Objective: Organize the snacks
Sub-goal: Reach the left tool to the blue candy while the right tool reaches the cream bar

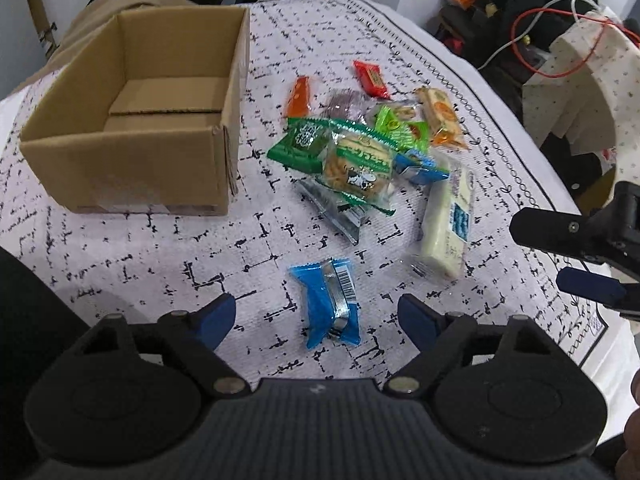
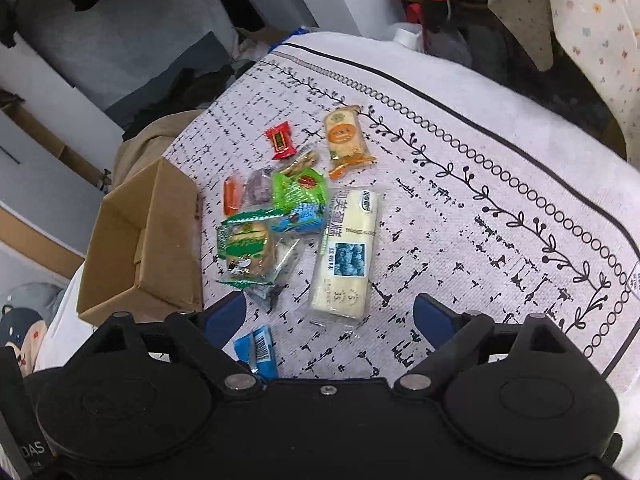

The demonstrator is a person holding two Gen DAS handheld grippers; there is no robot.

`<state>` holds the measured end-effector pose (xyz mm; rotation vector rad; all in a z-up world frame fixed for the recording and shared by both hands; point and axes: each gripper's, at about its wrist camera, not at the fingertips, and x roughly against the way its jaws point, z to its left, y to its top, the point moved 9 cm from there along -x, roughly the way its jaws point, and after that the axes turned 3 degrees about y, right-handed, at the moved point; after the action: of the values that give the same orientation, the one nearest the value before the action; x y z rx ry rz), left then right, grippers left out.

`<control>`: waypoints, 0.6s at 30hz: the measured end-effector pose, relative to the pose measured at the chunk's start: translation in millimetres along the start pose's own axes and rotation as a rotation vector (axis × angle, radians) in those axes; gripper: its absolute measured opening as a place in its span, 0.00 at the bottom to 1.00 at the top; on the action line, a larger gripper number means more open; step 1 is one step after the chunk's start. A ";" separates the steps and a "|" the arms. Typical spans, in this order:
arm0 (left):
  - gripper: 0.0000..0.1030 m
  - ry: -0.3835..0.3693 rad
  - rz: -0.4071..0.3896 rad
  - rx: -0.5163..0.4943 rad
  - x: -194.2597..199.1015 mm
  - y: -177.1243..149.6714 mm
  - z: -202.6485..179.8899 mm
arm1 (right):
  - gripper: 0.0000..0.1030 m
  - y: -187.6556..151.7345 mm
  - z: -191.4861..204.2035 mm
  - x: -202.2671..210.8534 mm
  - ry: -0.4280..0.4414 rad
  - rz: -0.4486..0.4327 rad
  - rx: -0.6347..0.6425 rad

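An open, empty cardboard box (image 1: 136, 120) (image 2: 144, 248) sits on the patterned cloth at the left. A pile of several wrapped snacks lies to its right: a green biscuit pack (image 1: 356, 164) (image 2: 246, 248), a long white cake bar (image 1: 448, 224) (image 2: 346, 256), an orange cracker pack (image 1: 440, 116) (image 2: 344, 140), a red candy (image 1: 372, 78) (image 2: 279, 140). A blue packet (image 1: 328, 304) (image 2: 256, 350) lies apart, nearest me. My left gripper (image 1: 316, 320) is open just above the blue packet. My right gripper (image 2: 330, 316) (image 1: 560, 256) is open near the white bar.
The white cloth with black marks (image 2: 460, 208) covers a rounded table whose edge falls away at the right. A chair with a floral cover (image 1: 580, 76) and red and white cables (image 1: 532, 40) stand beyond it. Beige fabric (image 1: 108, 8) lies behind the box.
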<state>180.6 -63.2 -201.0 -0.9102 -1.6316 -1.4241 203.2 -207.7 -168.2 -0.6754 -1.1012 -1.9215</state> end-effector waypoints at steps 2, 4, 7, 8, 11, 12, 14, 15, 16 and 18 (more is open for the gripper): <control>0.84 0.006 0.012 0.012 -6.3 0.1 -0.2 | 0.85 -0.3 -3.1 -5.7 0.004 0.012 -0.013; 0.82 0.012 0.026 0.032 -13.0 0.0 0.0 | 0.84 -0.1 -6.2 -12.4 -0.001 0.025 -0.020; 0.78 0.023 0.047 0.057 -22.8 -1.2 0.3 | 0.83 0.0 -8.8 -21.2 -0.011 0.043 -0.023; 0.78 0.024 0.055 0.064 -26.0 -1.3 0.0 | 0.83 0.2 -9.7 -24.3 -0.011 0.049 -0.025; 0.75 0.025 0.085 0.079 -35.6 -3.6 -2.3 | 0.82 0.7 -12.0 -33.0 -0.016 0.067 -0.030; 0.72 0.027 0.093 0.084 -38.3 -4.2 -2.5 | 0.82 1.2 -12.7 -35.9 -0.018 0.072 -0.031; 0.66 0.031 0.108 0.096 -44.1 -5.2 -2.4 | 0.82 3.1 -14.1 -41.6 -0.022 0.078 -0.036; 0.60 0.032 0.117 0.104 -47.6 -5.8 -2.2 | 0.82 3.7 -14.9 -44.1 -0.025 0.081 -0.039; 0.54 0.033 0.126 0.109 -50.6 -6.6 -1.9 | 0.82 4.8 -15.8 -47.0 -0.029 0.083 -0.043; 0.47 0.042 0.137 0.119 -55.7 -7.4 -0.9 | 0.82 6.5 -16.9 -52.3 -0.031 0.088 -0.048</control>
<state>198.9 -66.4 -254.0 -0.8996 -1.5742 -1.2318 235.6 -204.7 -212.9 -0.7704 -1.0299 -1.8732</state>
